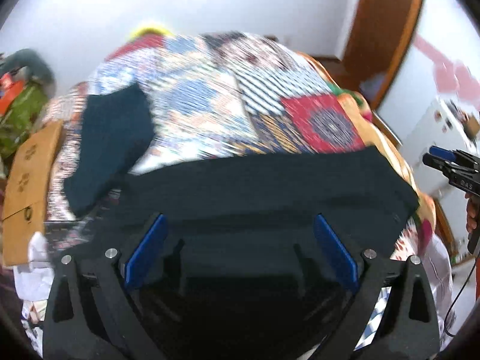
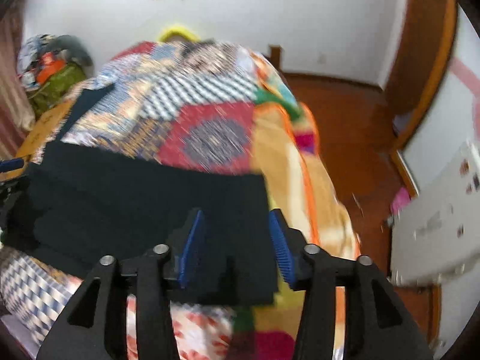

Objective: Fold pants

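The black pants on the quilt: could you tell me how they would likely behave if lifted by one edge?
The black pants lie flat in layers, so they are probably floppy and would drape and unfold. They look thin, so likely light. On the patchwork quilt, pushing might bunch them rather than slide them.

Motion blur smears the patchwork quilt [image 1: 210, 96] ahead of both grippers' fingers. The dark folded pants [image 2: 135, 198] show no seams, and whether cloth touches the blue ribbed finger pads [image 2: 192, 249] is unclear.
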